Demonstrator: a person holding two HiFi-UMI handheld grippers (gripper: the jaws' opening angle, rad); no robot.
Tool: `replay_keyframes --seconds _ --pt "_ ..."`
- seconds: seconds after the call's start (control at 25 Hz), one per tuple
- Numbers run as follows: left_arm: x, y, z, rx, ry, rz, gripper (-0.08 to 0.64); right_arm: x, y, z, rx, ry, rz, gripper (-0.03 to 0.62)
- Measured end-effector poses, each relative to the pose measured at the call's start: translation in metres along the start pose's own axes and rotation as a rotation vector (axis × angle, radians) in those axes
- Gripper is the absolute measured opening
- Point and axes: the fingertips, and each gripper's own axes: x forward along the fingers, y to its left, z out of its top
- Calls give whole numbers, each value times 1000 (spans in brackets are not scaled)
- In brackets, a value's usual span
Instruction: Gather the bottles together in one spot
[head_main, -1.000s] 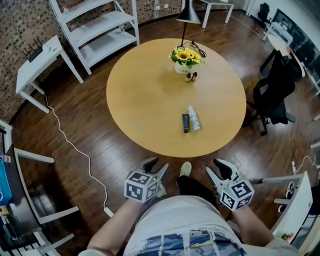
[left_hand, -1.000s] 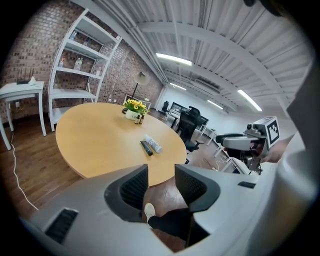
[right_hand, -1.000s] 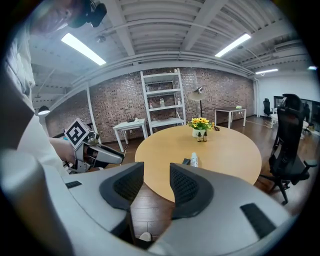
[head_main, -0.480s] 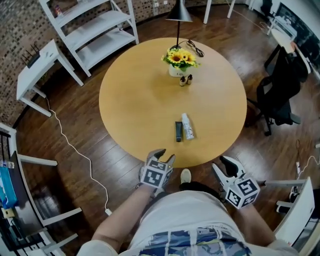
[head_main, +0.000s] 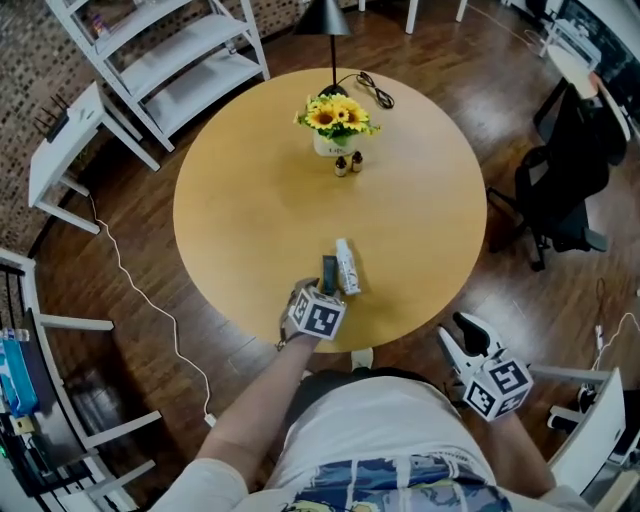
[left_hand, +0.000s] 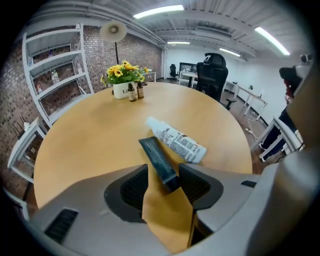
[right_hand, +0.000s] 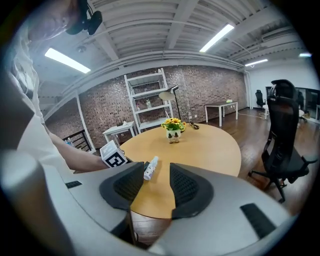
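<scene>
The round wooden table (head_main: 250, 215) carries four task items in two groups.

Near group, at the edge closest to the person:
- A dark tube (left_hand: 158, 158) lies flat, with its cap end towards the person.
- A white bottle (left_hand: 175, 141) lies on its side just beside the tube, on the tube's right. The two stand almost parallel and touch or nearly touch at their far ends.

Far group:
- Two small dark bottles (left_hand: 135, 92) stand upright side by side, just in front of a white pot of sunflowers (left_hand: 120, 82).
- This pair is well apart from the near group.
- A floor lamp (left_hand: 113, 32) rises behind the pot.

Left gripper (left_hand: 164, 172): it is positioned over the near table edge and points downward at the tube. The jaws stand apart. The tube's cap end lies between them, close against the right jaw, with bare table visible between the tube and the left jaw. The pads do not clamp the tube.

Right gripper (right_hand: 157, 172): it is held off the table, at the person's right side above the wooden floor (head_main: 520, 290). The jaws are moderately apart with nothing between them. Its view looks across the table towards the white bottle and the left gripper's marker cube.

A black office chair (head_main: 565, 165) stands to the right of the table and a white shelf unit (head_main: 160, 60) to the far left.
</scene>
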Motion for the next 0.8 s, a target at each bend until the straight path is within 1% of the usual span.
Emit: replay_keyframes --seconds 0.12,0.16,0.32,0.36,0.4,0.48,0.56,0.64,0.68,0.72,0.8 --pt "13 -5 -3 7 44 11 196 0 -23 -1 13 12 13 186" --pt "16 -7 -3 2 48 14 176 1 -29 -1 16 12 18 186" --pt "17 -7 -4 -41 38 16 119 10 -47 3 21 3 42 186" --pt "15 -4 -6 -47 40 19 117 13 -48 4 23 -1 49 186" --pt "11 -1 -8 -62 40 24 115 16 -49 6 26 -6 57 186" --pt "-1 9 -8 -119 22 37 115 22 -50 10 29 -15 78 186" --pt "-18 15 0 -189 -35 31 115 28 -47 14 28 -18 103 186" --pt "-39 16 13 -270 -122 -14 115 35 -42 15 23 -15 135 186" --pt "-52 14 21 -313 -169 -52 115 39 -38 16 20 -13 154 186" --pt "-65 11 30 -355 -219 -104 115 44 -32 19 18 -12 177 186" --pt "-96 0 50 -426 -324 -250 115 54 -19 27 2 -24 226 186"
